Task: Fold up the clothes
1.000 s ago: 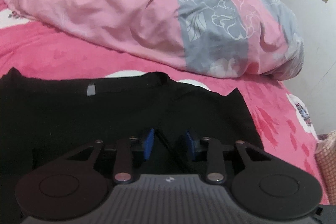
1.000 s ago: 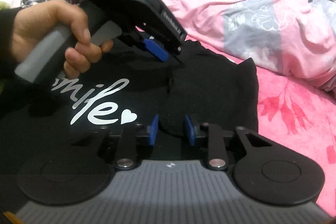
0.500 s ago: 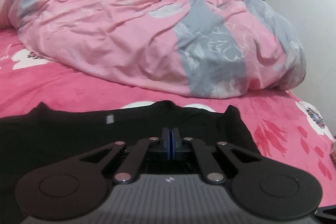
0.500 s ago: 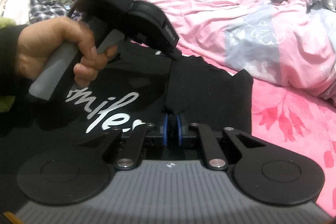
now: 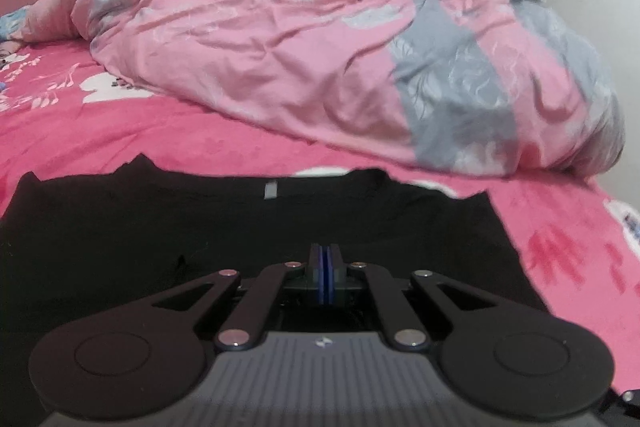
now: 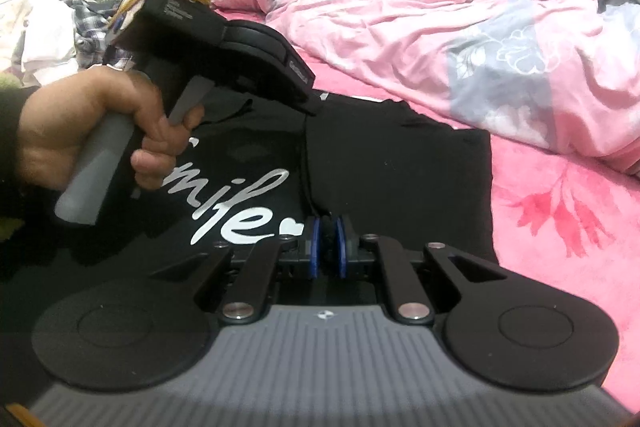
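Both grippers have gone from open to closed over the last second, and both views have risen, so more of the quilt shows behind the shirt.

Your shirt lies spread on the pink bedsheet, print side up, with its right part already turned over the body along a crease that runs from the collar down to your right gripper. That gripper's blue pads are pinched on a bunched ridge of black cloth at the near end of the crease. Your left gripper has its pads pressed together; from the right view its tip meets the shirt at the far end of the same crease, near the collar, but you cannot see for sure how much cloth it has.

Judging from this, the left pinch is the weak point: if it holds only the top layer, or nothing, the far end will slip as you lift and the fold will skew. Pulling the two ends unevenly would drag the shirt across the sheet and wrinkle it. The quilt sits just beyond the collar and could catch a swung edge.
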`<state>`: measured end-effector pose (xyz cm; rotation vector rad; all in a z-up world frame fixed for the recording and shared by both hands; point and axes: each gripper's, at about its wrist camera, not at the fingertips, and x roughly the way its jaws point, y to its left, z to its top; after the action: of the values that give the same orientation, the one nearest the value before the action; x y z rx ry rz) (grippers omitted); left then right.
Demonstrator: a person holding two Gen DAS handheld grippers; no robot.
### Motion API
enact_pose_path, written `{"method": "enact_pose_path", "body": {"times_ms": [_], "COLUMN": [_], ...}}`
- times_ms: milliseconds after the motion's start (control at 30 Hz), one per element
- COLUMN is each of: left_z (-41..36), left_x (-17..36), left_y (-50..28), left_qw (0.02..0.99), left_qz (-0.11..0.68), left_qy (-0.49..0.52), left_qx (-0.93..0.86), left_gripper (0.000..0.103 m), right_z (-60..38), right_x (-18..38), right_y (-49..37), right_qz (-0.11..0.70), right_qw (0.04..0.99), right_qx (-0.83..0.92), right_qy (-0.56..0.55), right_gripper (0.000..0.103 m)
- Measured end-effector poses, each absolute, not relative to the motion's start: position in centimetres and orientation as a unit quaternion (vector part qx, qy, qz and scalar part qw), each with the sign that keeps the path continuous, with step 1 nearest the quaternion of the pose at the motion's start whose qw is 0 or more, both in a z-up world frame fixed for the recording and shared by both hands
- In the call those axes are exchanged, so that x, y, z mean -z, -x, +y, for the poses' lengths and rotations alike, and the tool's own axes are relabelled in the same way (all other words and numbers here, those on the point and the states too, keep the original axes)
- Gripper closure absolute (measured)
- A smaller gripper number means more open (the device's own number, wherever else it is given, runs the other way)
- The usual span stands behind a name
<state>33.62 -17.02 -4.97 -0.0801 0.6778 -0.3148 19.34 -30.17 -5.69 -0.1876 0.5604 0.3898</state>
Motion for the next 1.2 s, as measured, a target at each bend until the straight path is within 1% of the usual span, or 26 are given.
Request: {"method": "enact_pose_path", "body": {"times_ms": [100,133,167,200,233,267,333,400,500,600,700,767,833,867,933,1033,1200], "left_z": [-17.1,-17.0,-16.9,-16.8,-16.7,-16.4,-15.7,-15.1,-15.0,-16.2,-18.7,-20.5,-22.1,-22.6,-22.6,-22.0,-20.5], "left_x": [5.8,6.0,6.2,6.2,6.2,6.1,5.6,4.9,3.9,3.5,3.8,4.7,6.1,6.6,6.5,6.1,5.2], "left_y": [-34.1,-34.2,-34.3,-34.3,-34.3,-34.2,-33.8,-32.9,-31.0,-28.6,-26.4,-25.3,-24.4,-24.1,-23.7,-23.9,-24.5], "left_qw": [0.928,0.927,0.926,0.927,0.928,0.928,0.933,0.940,0.939,0.929,0.913,0.900,0.890,0.887,0.886,0.884,0.880], "left_qz": [0.340,0.342,0.344,0.343,0.342,0.342,0.332,0.314,0.296,0.282,0.268,0.268,0.273,0.271,0.264,0.271,0.291], "left_qy": [0.036,0.037,0.037,0.037,0.036,0.038,0.037,0.023,-0.012,-0.054,-0.108,-0.160,-0.217,-0.236,-0.243,-0.232,-0.205], "left_qx": [0.150,0.151,0.151,0.148,0.146,0.144,0.137,0.133,0.172,0.235,0.288,0.303,0.295,0.290,0.293,0.303,0.315], "left_gripper": [0.099,0.096,0.091,0.088,0.079,0.063,0.046,0.045,0.044,0.044,0.044,0.044,0.045,0.045,0.045,0.044,0.044], "right_z": [-30.4,-30.6,-30.8,-30.9,-31.2,-31.8,-33.1,-35.5,-40.1,-43.3,-44.2,-43.4,-41.8,-40.7,-39.4,-40.0,-39.5], "right_x": [6.0,6.0,6.0,6.0,6.0,6.0,5.9,5.2,4.5,4.6,5.1,5.6,6.4,7.1,7.1,6.0,6.0], "right_y": [-19.6,-19.6,-19.5,-19.4,-19.3,-19.3,-19.3,-19.5,-19.7,-19.4,-19.3,-19.4,-19.7,-19.9,-19.5,-18.5,-19.8], "right_qz": [0.292,0.297,0.303,0.313,0.320,0.326,0.330,0.316,0.289,0.277,0.279,0.294,0.321,0.337,0.334,0.326,0.313], "right_qw": [0.930,0.927,0.922,0.913,0.903,0.893,0.881,0.890,0.913,0.925,0.925,0.928,0.931,0.932,0.935,0.938,0.941], "right_qx": [-0.209,-0.223,-0.237,-0.259,-0.286,-0.309,-0.336,-0.318,-0.243,-0.174,-0.154,-0.151,-0.139,-0.126,-0.119,-0.119,-0.130], "right_qy": [0.073,0.062,0.051,0.041,0.028,0.008,-0.033,-0.080,-0.152,-0.194,-0.205,-0.174,-0.106,-0.052,-0.003,-0.006,-0.006], "right_gripper": [0.089,0.087,0.085,0.075,0.071,0.071,0.071,0.071,0.070,0.070,0.072,0.073,0.076,0.077,0.077,0.077,0.077]}}
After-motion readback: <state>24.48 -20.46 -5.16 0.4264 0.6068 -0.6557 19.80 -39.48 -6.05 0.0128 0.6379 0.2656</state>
